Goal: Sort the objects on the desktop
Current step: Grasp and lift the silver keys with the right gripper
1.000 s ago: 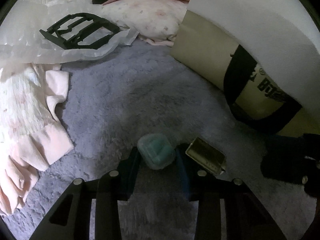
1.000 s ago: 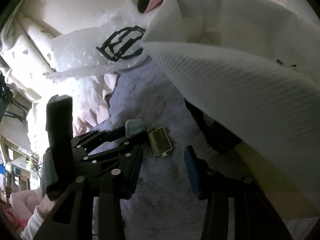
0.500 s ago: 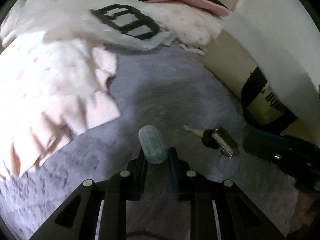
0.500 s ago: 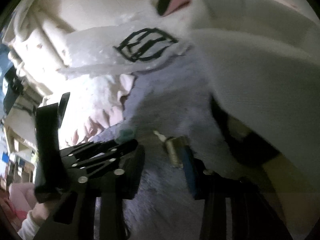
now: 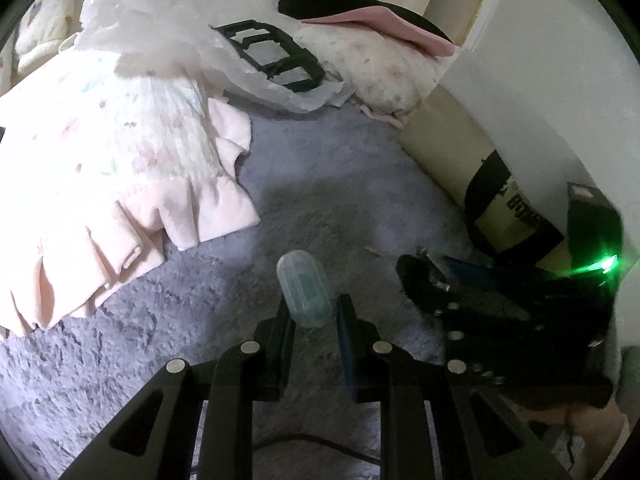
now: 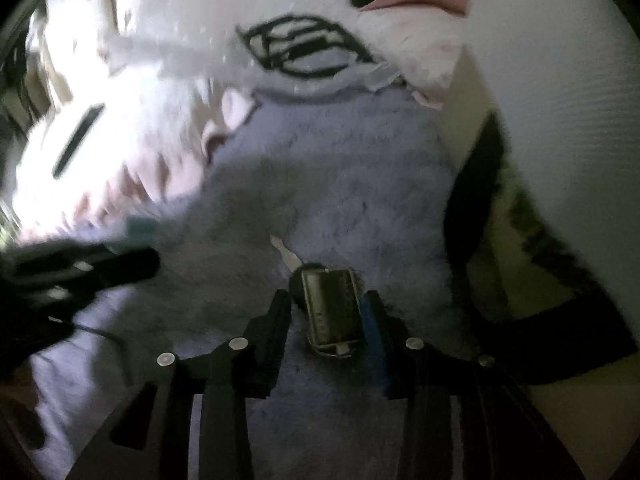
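My left gripper (image 5: 312, 308) is shut on a small translucent teal case (image 5: 306, 292), which stands up between its fingers above the lilac plush rug (image 5: 320, 184). To its right, the right gripper (image 5: 424, 268) reaches down to the rug. In the right wrist view, a small metal box (image 6: 330, 312) with a black-headed key (image 6: 286, 254) lies on the rug between the right gripper's (image 6: 326, 300) jaws. Those jaws are opening: a gap shows on the left side, and the blue pad sits close on the right. The left gripper (image 6: 100, 268) appears blurred at the left with the teal case (image 6: 140, 228).
A pink ruffled cloth (image 5: 120, 184) covers the rug's left side. A black plastic frame (image 5: 272, 54) lies on clear wrapping (image 5: 180, 36) at the back. A beige bag with black print (image 5: 480, 184) and a white sheet (image 5: 560, 92) stand at the right.
My left gripper closed on the teal case and carried it left, away from the metal box. The right gripper came down over the metal box and key, which now lie between its fingers.
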`<state>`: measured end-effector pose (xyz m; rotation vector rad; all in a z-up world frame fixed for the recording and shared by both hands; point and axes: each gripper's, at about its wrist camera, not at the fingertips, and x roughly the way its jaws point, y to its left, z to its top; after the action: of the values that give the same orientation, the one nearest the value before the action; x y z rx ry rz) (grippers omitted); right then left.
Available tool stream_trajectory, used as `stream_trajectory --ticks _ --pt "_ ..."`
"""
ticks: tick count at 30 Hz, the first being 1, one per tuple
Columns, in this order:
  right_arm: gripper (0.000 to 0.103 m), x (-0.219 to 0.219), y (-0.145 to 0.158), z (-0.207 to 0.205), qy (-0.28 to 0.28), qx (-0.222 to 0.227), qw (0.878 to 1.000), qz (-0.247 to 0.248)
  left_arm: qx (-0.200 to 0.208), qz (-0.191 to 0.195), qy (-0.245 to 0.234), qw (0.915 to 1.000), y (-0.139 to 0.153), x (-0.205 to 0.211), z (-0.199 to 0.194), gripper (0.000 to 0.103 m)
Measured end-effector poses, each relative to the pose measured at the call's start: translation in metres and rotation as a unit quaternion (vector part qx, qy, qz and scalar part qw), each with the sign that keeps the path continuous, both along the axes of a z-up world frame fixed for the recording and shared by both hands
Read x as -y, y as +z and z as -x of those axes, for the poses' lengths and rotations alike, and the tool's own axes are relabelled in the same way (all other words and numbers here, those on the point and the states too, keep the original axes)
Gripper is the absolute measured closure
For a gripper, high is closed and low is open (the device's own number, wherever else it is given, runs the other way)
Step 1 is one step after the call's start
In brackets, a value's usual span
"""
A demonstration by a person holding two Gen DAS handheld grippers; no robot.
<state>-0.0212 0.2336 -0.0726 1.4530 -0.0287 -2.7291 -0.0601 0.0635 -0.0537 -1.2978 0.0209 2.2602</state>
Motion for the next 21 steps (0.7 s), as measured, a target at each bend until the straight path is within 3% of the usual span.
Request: stream_trajectory --ticks 3,4,7,8,13,21 --pt "0.060 0.009 -0.012 0.003 -0.001 -0.004 0.999 -0.036 0.006 -0.008 0.008 0.9999 -0.003 0.003 0.001 0.085" --pt "0.067 0.010 -0.011 0.003 0.004 -0.005 0.999 -0.040 0.007 -0.012 0.010 0.9999 -0.003 0.005 0.001 0.085" --pt "0.069 0.004 -0.006 0.007 -0.012 0.006 1.000 -0.018 0.012 -0.012 0.013 0.9998 -0.004 0.006 0.000 0.085" --pt "0.084 0.003 -0.005 0.007 -0.017 0.005 1.000 -0.014 0.012 -0.014 0.013 0.9997 -0.004 0.008 -0.001 0.085" --pt "0.084 -0.003 0.017 0.005 -0.024 -0.023 0.999 0.043 0.010 -0.029 0.011 0.9995 0.004 0.008 0.000 0.085" --pt "0.084 -0.003 0.054 -0.011 -0.035 -0.062 0.995 0.069 -0.010 -0.045 0.002 0.9989 0.033 0.002 0.000 0.085"
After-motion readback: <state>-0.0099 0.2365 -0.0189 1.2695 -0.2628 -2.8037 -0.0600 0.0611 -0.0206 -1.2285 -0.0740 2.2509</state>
